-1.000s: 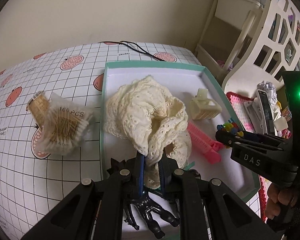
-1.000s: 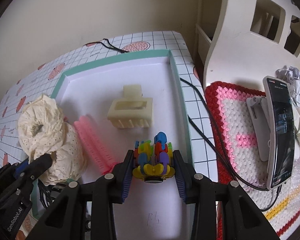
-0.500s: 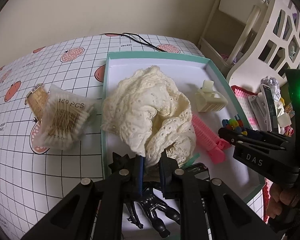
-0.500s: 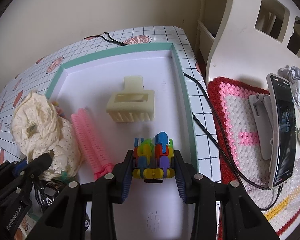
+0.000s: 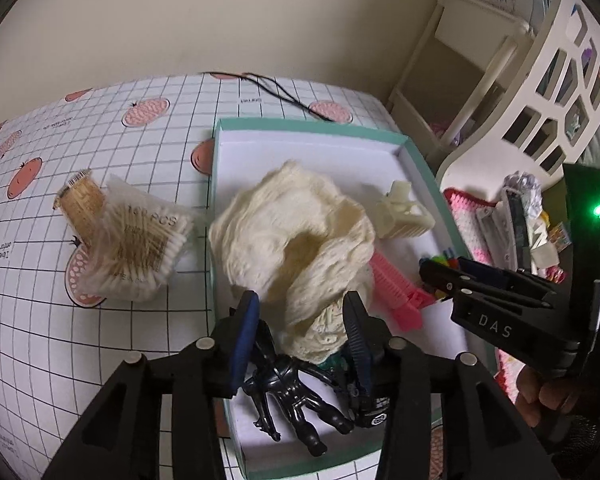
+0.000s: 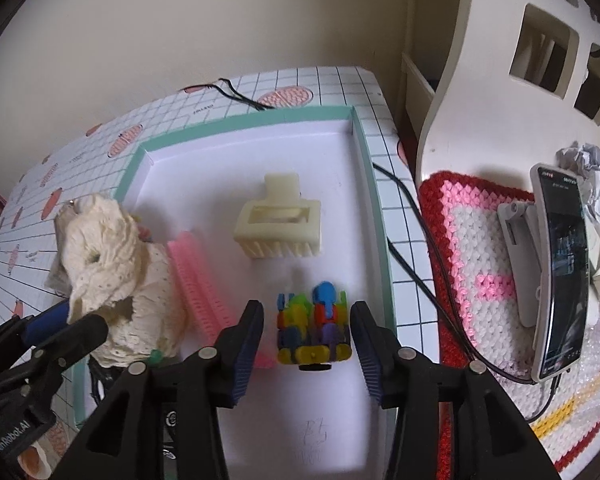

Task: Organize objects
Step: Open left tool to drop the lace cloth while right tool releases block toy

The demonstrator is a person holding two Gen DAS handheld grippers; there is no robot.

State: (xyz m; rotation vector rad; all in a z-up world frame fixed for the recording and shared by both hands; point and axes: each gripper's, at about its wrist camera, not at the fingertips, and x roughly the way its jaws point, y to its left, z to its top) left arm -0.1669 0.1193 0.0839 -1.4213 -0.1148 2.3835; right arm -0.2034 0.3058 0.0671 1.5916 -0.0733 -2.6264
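cream lace cloth (image 5: 300,236) | teal-rimmed white tray (image 5: 312,128) | pink comb (image 6: 196,280)

From the left wrist we look close and steeply down over the near edge of the shallow white tray with the mint-green rim (image 5: 216,200), facing its far edge and the wall. From the right wrist we face the same way, nearer the tray's (image 6: 374,216) right edge. Both views share the tray's inside and far corners.

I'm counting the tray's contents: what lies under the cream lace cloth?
A black action figure and the pink comb's end poke out from under the cloth. Anything beneath its middle is covered.
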